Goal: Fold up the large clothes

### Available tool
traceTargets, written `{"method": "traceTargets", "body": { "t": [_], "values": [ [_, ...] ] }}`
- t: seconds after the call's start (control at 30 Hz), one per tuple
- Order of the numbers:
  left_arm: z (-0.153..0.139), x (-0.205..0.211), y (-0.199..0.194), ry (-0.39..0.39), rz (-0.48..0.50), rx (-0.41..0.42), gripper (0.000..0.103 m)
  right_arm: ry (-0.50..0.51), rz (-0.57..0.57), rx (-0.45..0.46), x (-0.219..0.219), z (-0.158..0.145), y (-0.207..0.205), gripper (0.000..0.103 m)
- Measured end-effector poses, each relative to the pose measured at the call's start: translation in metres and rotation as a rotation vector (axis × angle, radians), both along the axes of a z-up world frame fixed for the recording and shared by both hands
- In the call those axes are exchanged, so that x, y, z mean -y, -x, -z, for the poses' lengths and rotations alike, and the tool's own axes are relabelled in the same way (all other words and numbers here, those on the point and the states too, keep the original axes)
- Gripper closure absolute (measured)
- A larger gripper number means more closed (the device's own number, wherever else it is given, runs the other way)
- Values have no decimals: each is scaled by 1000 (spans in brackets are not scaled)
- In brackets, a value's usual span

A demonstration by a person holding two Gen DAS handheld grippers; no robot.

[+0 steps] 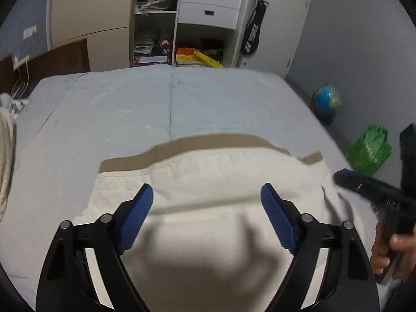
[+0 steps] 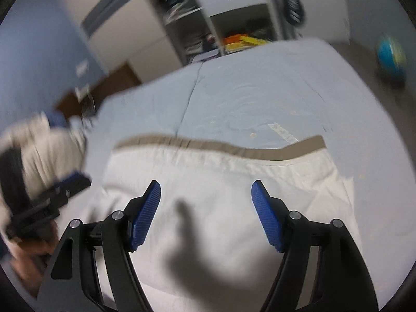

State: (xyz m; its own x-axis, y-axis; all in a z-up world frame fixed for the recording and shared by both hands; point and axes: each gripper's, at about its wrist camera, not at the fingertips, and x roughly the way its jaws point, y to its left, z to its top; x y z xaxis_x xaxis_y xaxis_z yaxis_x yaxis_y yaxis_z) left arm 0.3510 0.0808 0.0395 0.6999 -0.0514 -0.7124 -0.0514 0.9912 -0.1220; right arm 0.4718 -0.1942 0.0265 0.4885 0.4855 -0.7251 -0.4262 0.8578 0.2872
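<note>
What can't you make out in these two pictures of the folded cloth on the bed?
- Cream cloth: its near edge is hidden behind the left hand-held gripper and a dark shadow, left wrist view.
- Cream bundle at the left edge: motion blur, right wrist view; what it is cannot be told.
- Shelf contents: too small and blurred in both views.
- Green bag: blurred, contents unreadable.

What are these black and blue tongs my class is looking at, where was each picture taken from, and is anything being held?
They are hand-held grippers, one in each of a person's hands, each carrying a camera that looks along its fingers. One picture looks past the left gripper, the other past the right gripper. Both stand open over a cream garment with a tan edge, lying on a bed's pale blue sheet. Nothing is held. A globe stands on the floor.
</note>
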Motion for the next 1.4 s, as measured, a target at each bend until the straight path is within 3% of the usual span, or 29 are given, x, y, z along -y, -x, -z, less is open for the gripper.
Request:
{"method": "traceTargets", "body": {
  "t": [0.17, 0.3, 0.4, 0.8, 1.23, 1.4],
  "values": [
    [48, 10, -21, -21, -38, -126, 32, 167, -29, 24, -34, 30, 3, 35],
    [74, 4, -23, -9, -49, -145, 28, 233, -55, 46, -42, 55, 6, 34],
    [82, 8, -26, -58, -29, -143, 27, 235, -46, 42, -42, 66, 3, 33],
    [111, 2, -28, -35, -52, -149, 26, 263, -32, 21, -51, 99, -12, 29],
    [126, 8, -23, -67, -64, -107, 25, 252, -22, 18, -52, 117, -13, 29],
    [125, 10, -23, -72, -62, -129, 25, 265, -26, 4, -55, 116, -13, 29]
  ]
}}
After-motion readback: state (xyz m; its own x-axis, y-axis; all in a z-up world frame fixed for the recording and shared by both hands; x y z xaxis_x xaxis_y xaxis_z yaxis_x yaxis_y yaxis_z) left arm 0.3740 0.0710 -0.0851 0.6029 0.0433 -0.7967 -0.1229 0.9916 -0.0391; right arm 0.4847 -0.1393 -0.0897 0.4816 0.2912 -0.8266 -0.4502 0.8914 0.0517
